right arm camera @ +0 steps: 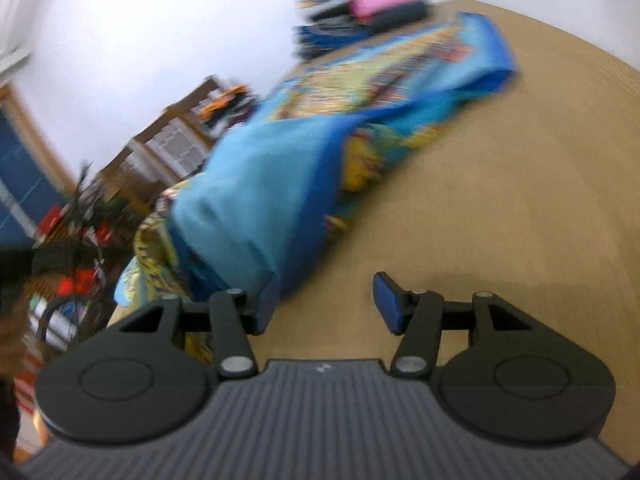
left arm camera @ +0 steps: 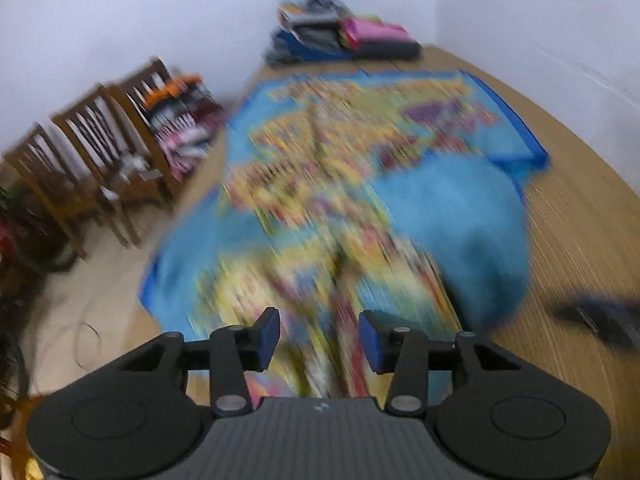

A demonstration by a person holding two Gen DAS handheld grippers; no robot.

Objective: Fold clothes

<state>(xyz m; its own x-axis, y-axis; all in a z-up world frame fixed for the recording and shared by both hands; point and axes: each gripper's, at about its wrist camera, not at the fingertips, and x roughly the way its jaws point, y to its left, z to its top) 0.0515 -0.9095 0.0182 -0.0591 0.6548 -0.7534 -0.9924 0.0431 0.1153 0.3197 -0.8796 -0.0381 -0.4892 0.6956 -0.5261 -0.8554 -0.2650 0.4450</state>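
A blue cloth with a busy yellow, red and purple print (left arm camera: 340, 168) lies spread on the wooden table (left arm camera: 580, 220), with one plain blue corner folded over on its right (left arm camera: 460, 232). My left gripper (left arm camera: 319, 340) is open and empty, just above the cloth's near edge. In the right wrist view the same cloth (right arm camera: 280, 184) lies bunched, hanging over the table's left edge. My right gripper (right arm camera: 324, 300) is open and empty over bare table (right arm camera: 500, 200), its left finger next to the cloth's blue fold. Both views are motion-blurred.
A stack of folded clothes (left arm camera: 340, 36) sits at the table's far end, also in the right wrist view (right arm camera: 360, 16). Wooden chairs (left arm camera: 100, 152) with clothes piled on one (left arm camera: 184, 120) stand to the left. A dark object (left arm camera: 600, 320) lies at the right.
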